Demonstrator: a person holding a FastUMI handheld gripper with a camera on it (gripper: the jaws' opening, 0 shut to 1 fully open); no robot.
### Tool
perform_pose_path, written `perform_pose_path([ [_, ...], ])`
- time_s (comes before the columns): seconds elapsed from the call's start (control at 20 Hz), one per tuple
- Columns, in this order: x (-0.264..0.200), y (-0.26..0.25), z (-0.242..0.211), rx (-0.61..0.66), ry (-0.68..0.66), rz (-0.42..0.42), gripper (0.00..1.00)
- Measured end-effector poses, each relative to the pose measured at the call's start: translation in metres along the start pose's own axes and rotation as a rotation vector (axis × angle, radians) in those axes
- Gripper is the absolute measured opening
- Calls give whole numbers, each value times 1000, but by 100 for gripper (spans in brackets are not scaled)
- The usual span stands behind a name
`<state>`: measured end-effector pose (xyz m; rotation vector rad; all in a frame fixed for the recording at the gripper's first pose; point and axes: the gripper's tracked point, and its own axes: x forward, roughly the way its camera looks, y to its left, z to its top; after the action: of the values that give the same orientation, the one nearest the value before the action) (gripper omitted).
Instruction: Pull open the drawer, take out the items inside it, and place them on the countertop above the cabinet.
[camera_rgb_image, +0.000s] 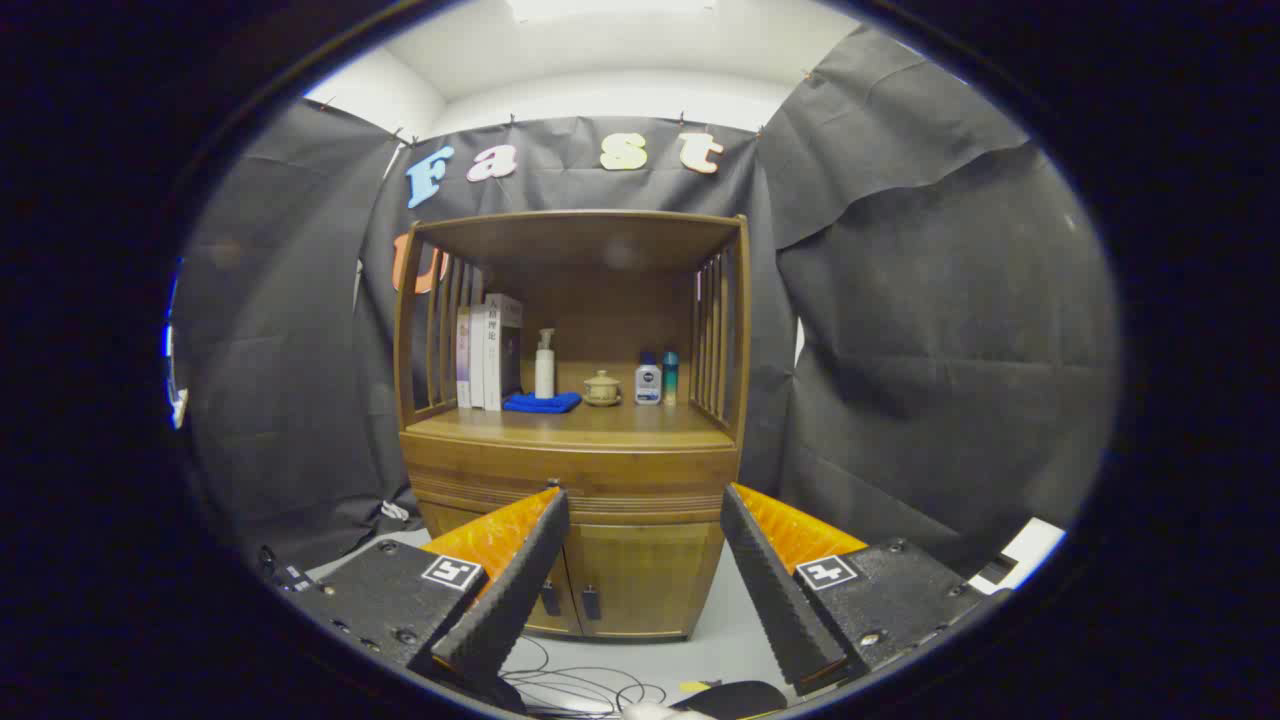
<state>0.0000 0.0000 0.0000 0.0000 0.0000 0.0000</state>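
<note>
A brown wooden cabinet (575, 520) stands some way ahead of my gripper (640, 495). Its closed drawer (570, 478) runs as a wide band just below the countertop (570, 425). My gripper is open, its fingers spread wide with nothing between them, level with the drawer front and the two lower doors (620, 580). What lies inside the drawer is hidden. On the countertop stand several books (487, 350), a white spray bottle (544, 365), a folded blue cloth (541, 402), a small lidded pot (602, 388) and two small bottles (657, 380).
Slatted side rails (715, 335) and a top shelf (580, 225) frame the countertop. Black cloth walls close in behind and on both sides. Cables (580, 685) lie on the grey floor below the fingers. A white box (1025, 550) sits low at the right.
</note>
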Motion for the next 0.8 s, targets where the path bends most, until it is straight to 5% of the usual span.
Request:
perform_pose_path([
  [0.8,7,2,4,3,7,7,99],
])
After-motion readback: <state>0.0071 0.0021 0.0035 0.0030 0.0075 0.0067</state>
